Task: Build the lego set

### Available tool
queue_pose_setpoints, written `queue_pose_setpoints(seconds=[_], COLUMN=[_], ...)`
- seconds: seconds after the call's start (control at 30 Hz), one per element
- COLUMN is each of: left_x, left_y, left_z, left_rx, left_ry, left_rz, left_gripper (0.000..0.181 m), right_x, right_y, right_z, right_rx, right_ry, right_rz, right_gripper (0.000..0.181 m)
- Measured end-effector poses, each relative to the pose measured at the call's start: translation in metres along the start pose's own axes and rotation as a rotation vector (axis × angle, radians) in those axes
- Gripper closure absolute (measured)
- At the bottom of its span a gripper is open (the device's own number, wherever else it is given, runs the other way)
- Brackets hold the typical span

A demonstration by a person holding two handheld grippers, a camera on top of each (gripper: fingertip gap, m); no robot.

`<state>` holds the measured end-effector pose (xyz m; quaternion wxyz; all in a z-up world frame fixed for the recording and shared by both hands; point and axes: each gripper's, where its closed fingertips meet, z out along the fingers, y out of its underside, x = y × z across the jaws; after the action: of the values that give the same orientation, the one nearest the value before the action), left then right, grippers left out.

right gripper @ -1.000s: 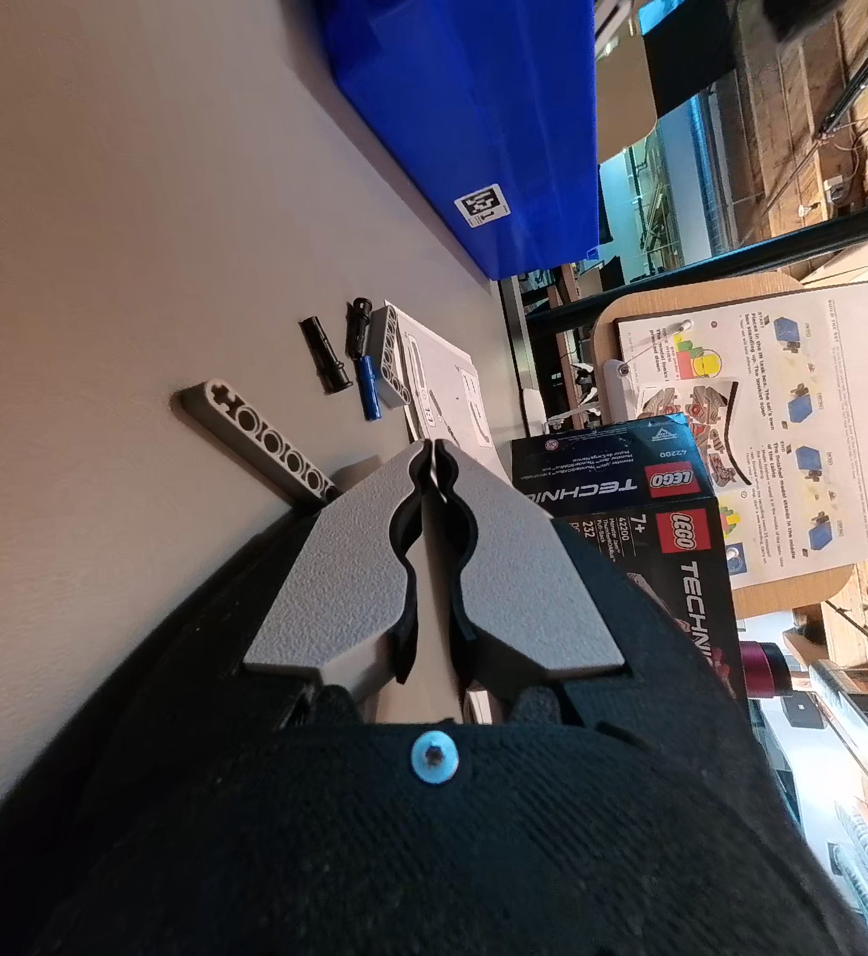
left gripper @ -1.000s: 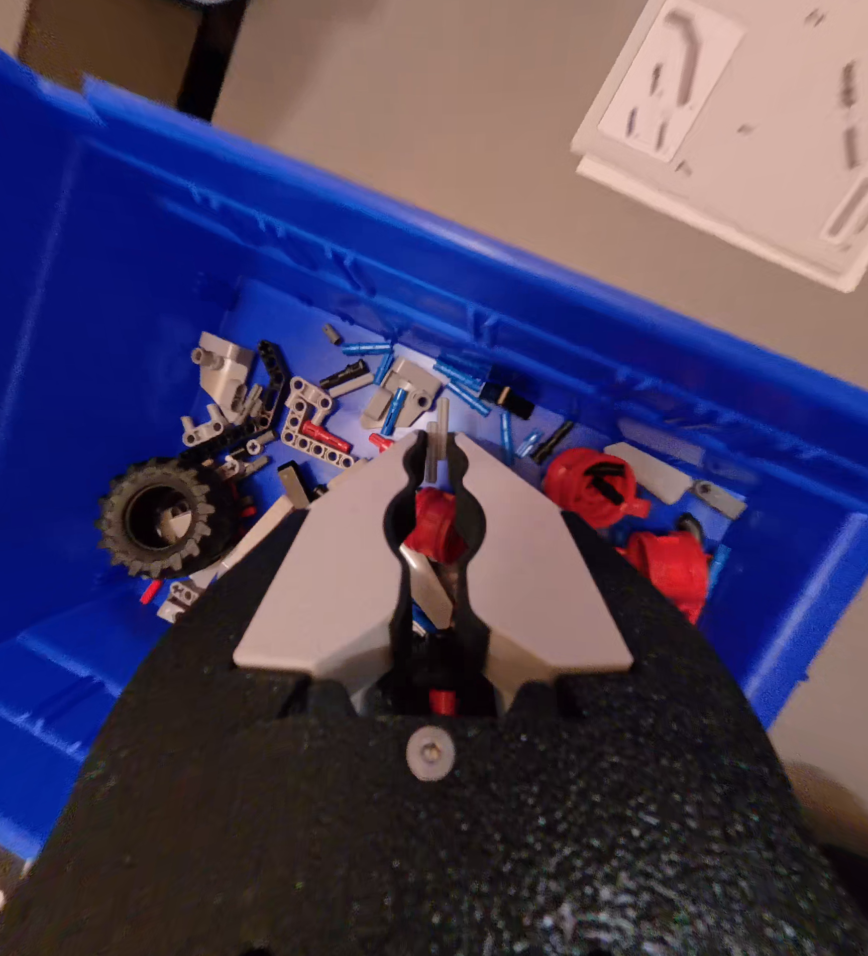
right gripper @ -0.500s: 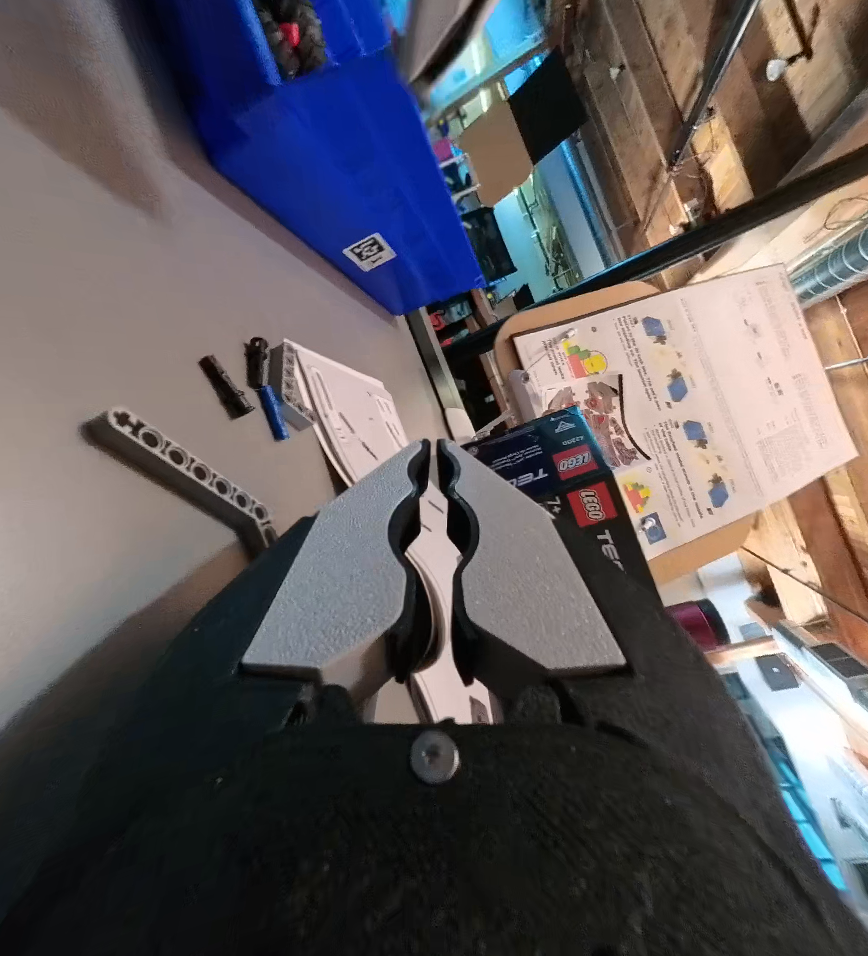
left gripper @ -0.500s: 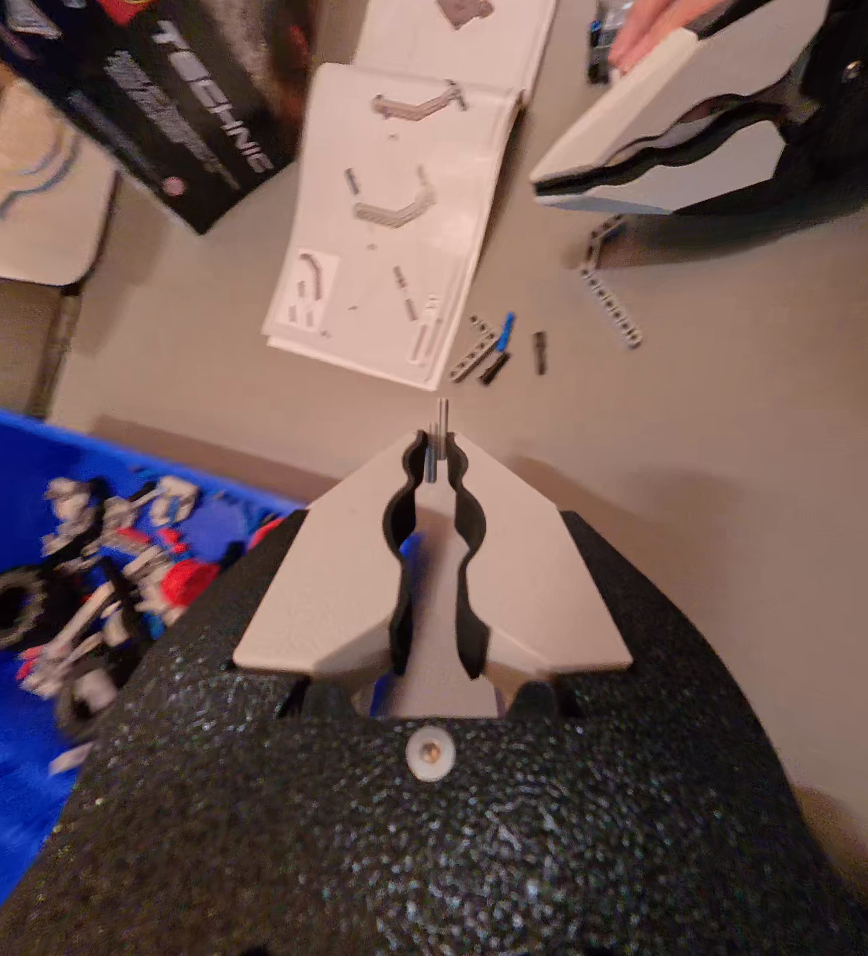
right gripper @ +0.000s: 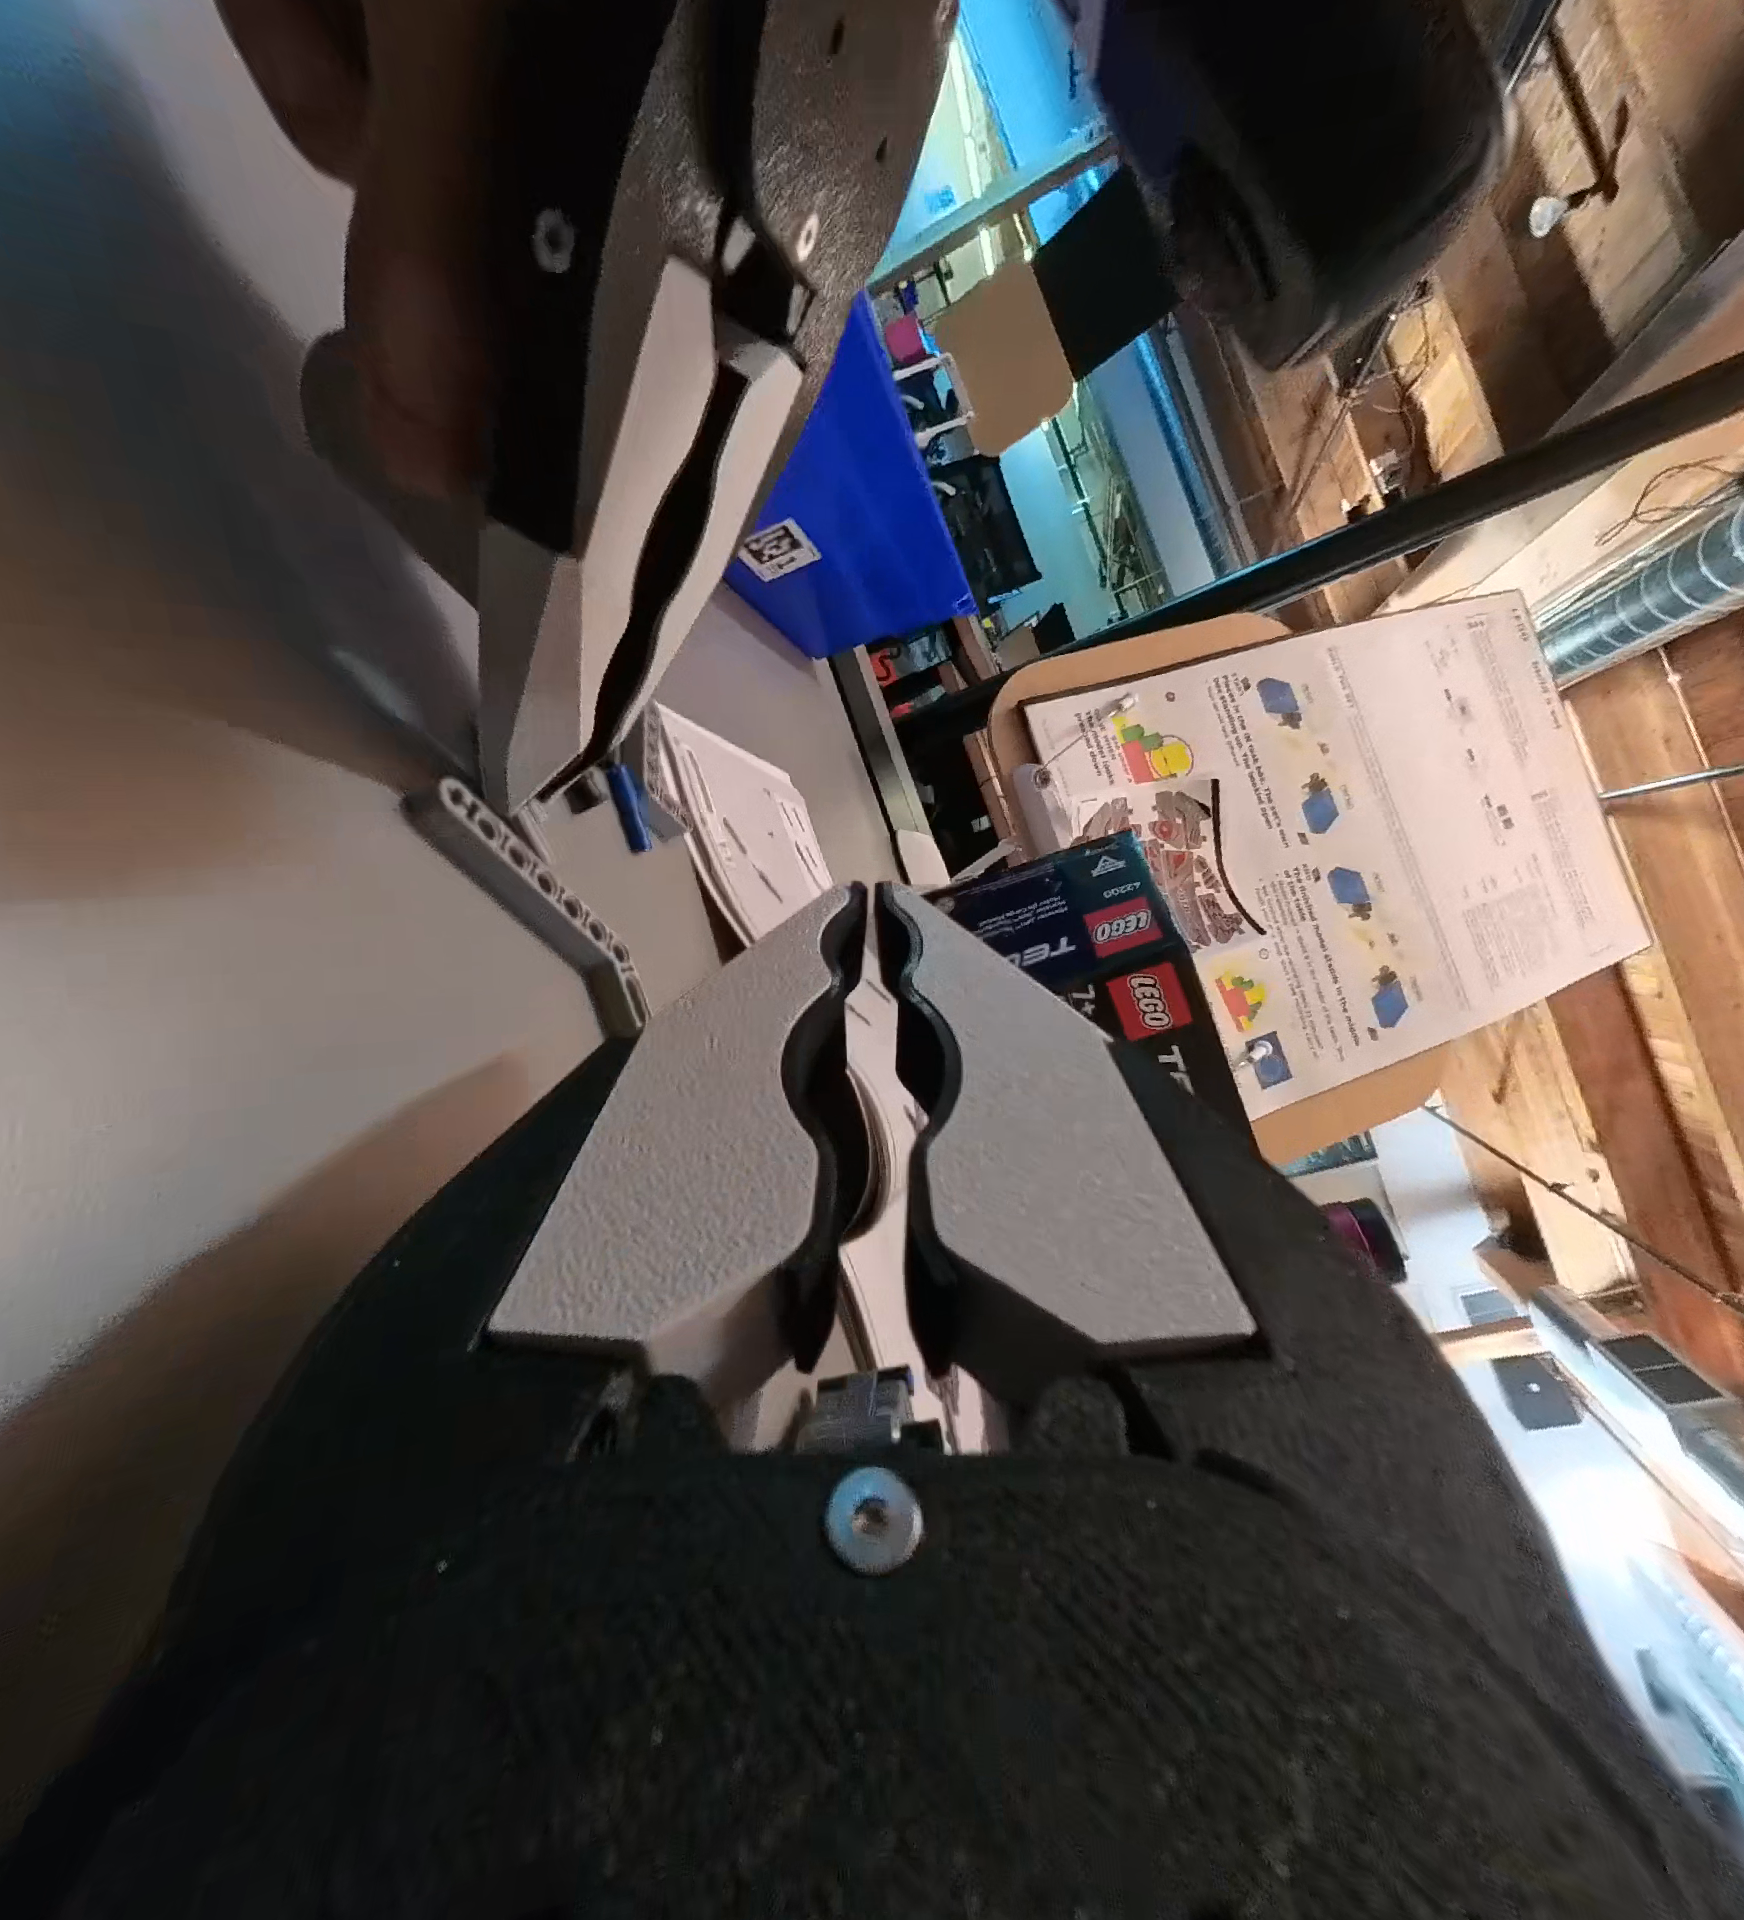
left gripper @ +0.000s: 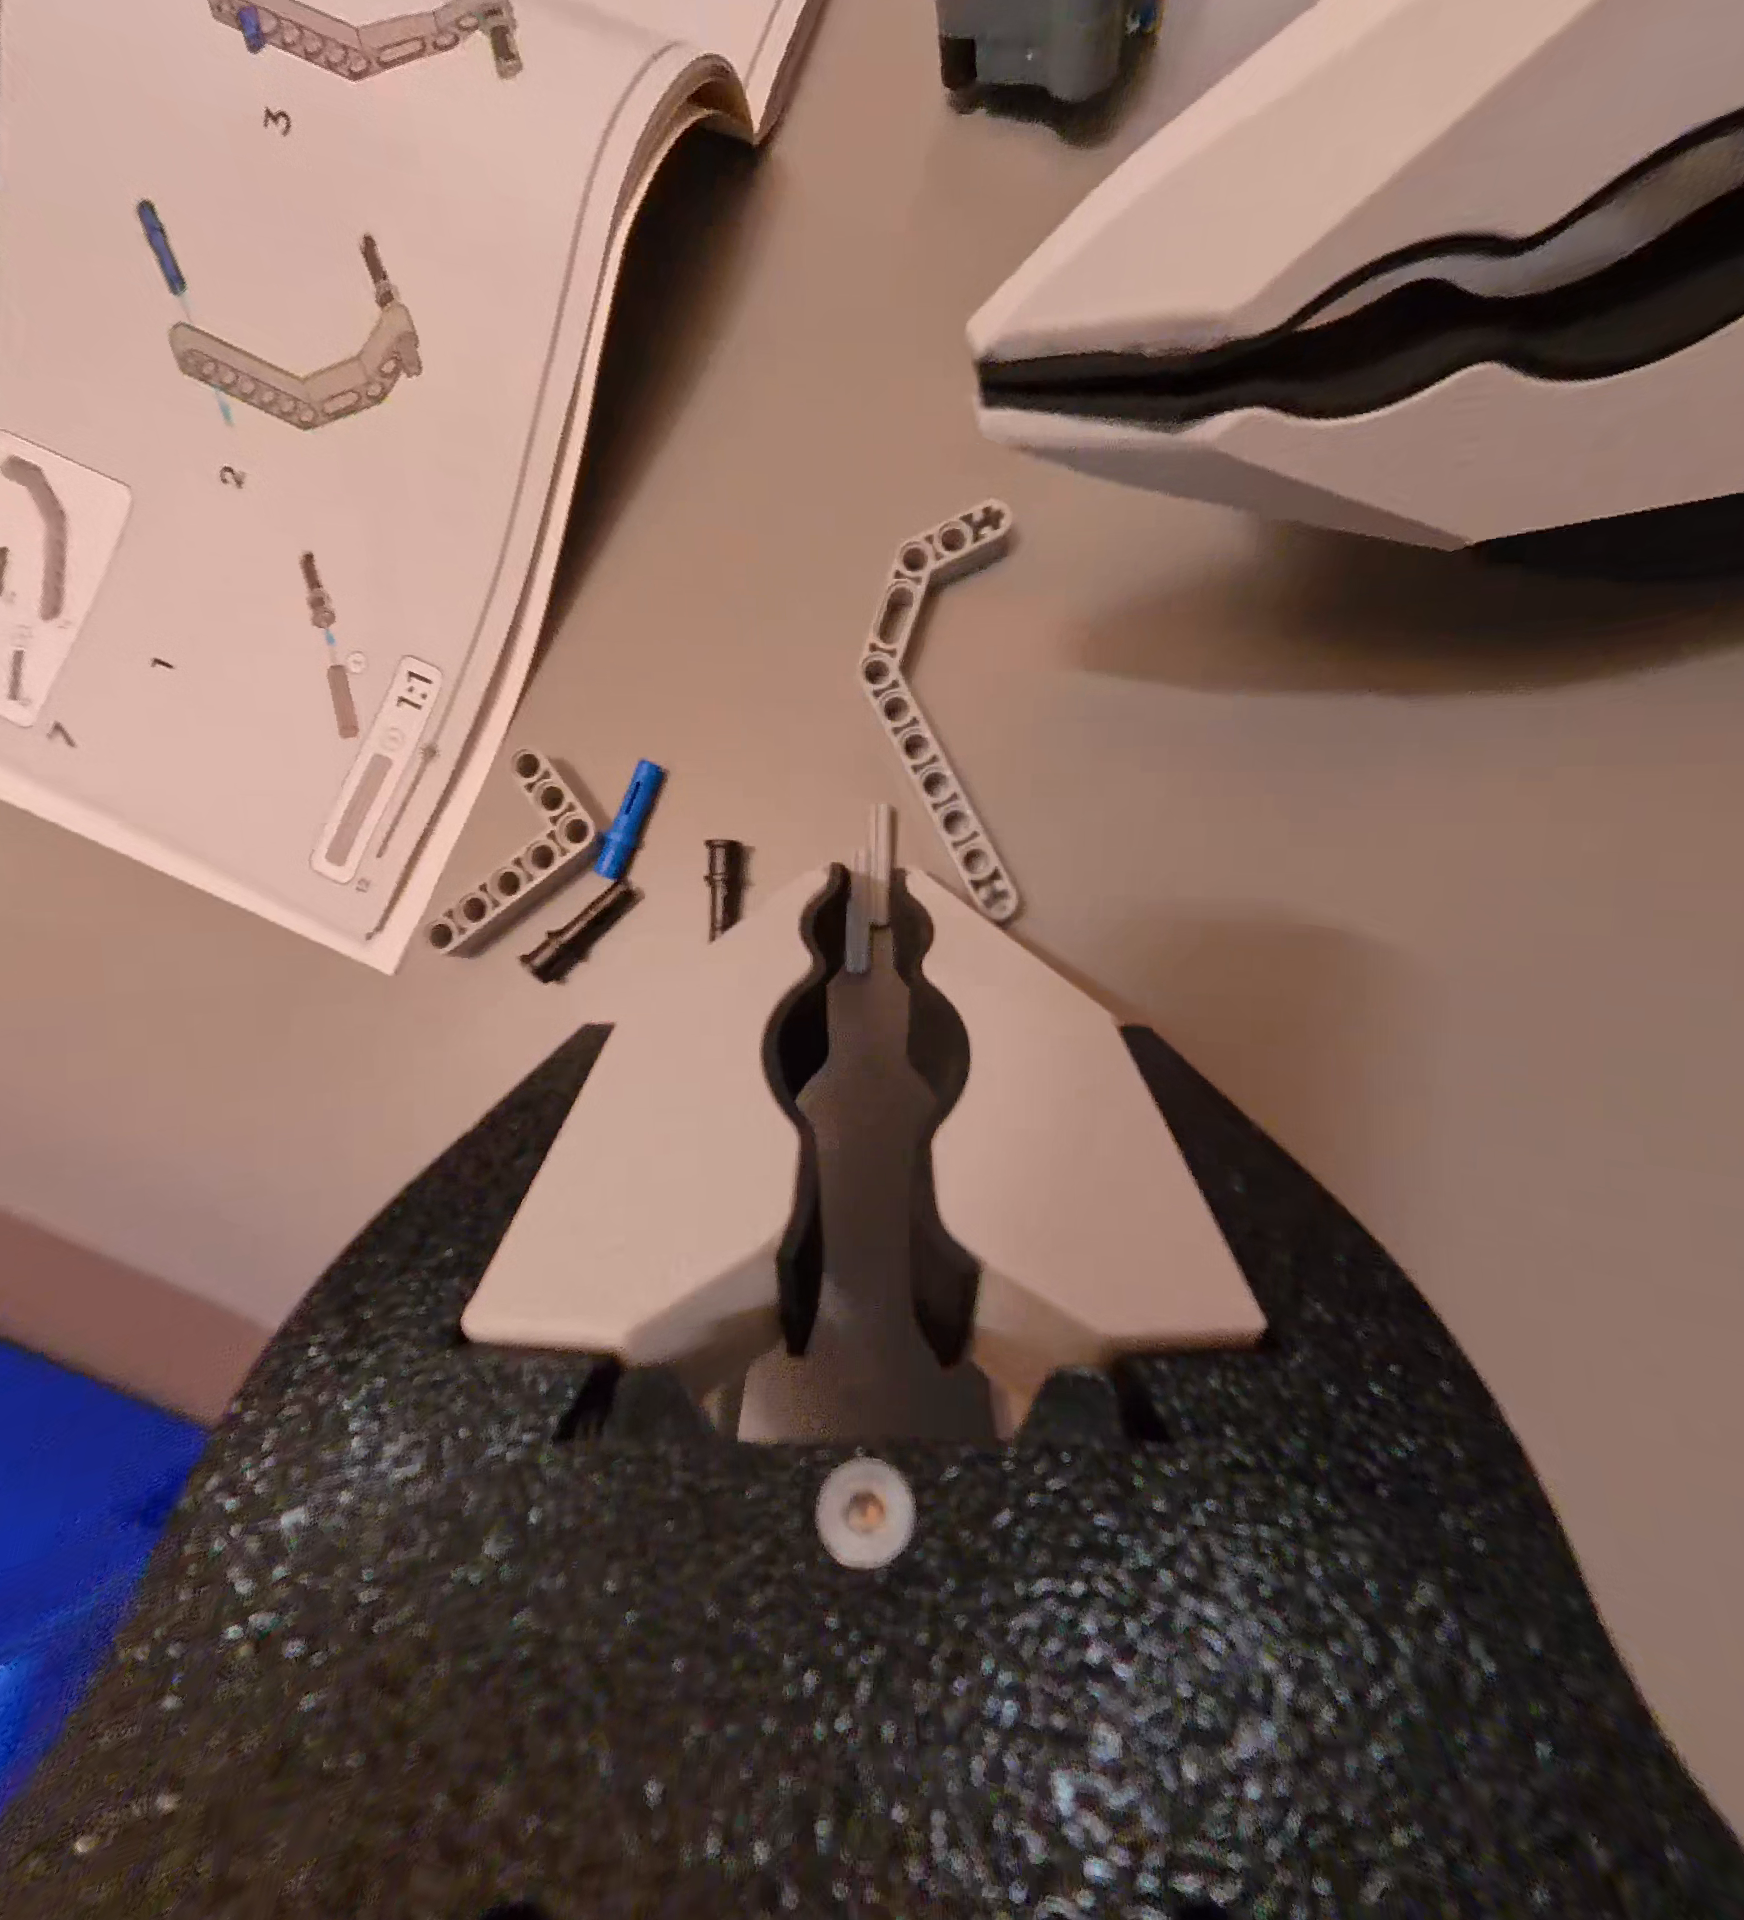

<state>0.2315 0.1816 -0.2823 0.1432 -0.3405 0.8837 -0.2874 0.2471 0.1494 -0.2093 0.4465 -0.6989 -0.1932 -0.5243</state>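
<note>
My left gripper [left gripper: 870, 902] is shut on a thin grey axle [left gripper: 875, 871] that sticks out past its tips, low over the table. Just ahead lie a long bent grey beam [left gripper: 935, 717], a short L-shaped grey beam [left gripper: 525, 857], a blue pin [left gripper: 631, 815] and two black pins [left gripper: 724, 878]. My right gripper [right gripper: 870, 902] is shut and empty; it also shows in the left wrist view [left gripper: 993, 390] at upper right. The left gripper [right gripper: 548, 781] shows in the right wrist view over the bent beam [right gripper: 535, 899].
An open instruction booklet [left gripper: 255, 416] lies at upper left of the parts. The blue parts bin [left gripper: 6, 1507] is at lower left, also seen in the right wrist view [right gripper: 857, 499]. The black set box [right gripper: 1107, 935] and a poster board [right gripper: 1367, 852] stand behind. The left gripper's tips are roughly 8 cm from the right gripper's. My left gripper is the nearer one to the blue pin [left gripper: 631, 815]: about 4 cm, against 9 cm. It is also in sight in the right wrist view [right gripper: 637, 808].
My left gripper has carried the grey axle out of the blue bin and down close to the loose parts by the booklet. My right gripper has tilted and stayed shut.
</note>
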Motion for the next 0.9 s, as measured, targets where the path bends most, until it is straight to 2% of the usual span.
queue_pose_setpoints(seconds=[0.17, 0.37, 0.6, 0.73, 0.8, 0.9], left_x=[-0.004, -0.024, -0.104, -0.139, -0.144, -0.111], left_y=[-0.004, -0.013, 0.021, 0.039, 0.039, 0.009], left_z=[-0.013, -0.068, -0.146, -0.176, -0.180, -0.153], left_rx=[0.069, 0.225, 0.201, 0.163, 0.153, 0.232], left_ry=[0.007, -0.015, -0.323, -0.431, -0.432, -0.249], left_rz=[-0.087, -0.171, -0.259, -0.299, -0.301, -0.203], left_gripper=[0.172, 0.169, 0.168, 0.170, 0.171, 0.170], right_x=[-0.001, -0.003, -0.015, -0.019, -0.021, -0.022], right_y=[0.010, 0.011, 0.001, -0.001, 0.001, -0.002], right_z=[0.001, 0.000, -0.001, 0.000, 0.001, 0.001], right_rx=[-0.029, -0.013, 0.051, 0.061, 0.053, 0.080], right_ry=[-0.010, -0.040, -0.120, -0.140, -0.148, -0.151], right_rz=[0.036, 0.108, 0.149, 0.152, 0.153, 0.151], right_gripper=[0.181, 0.181, 0.181, 0.181, 0.181, 0.181])
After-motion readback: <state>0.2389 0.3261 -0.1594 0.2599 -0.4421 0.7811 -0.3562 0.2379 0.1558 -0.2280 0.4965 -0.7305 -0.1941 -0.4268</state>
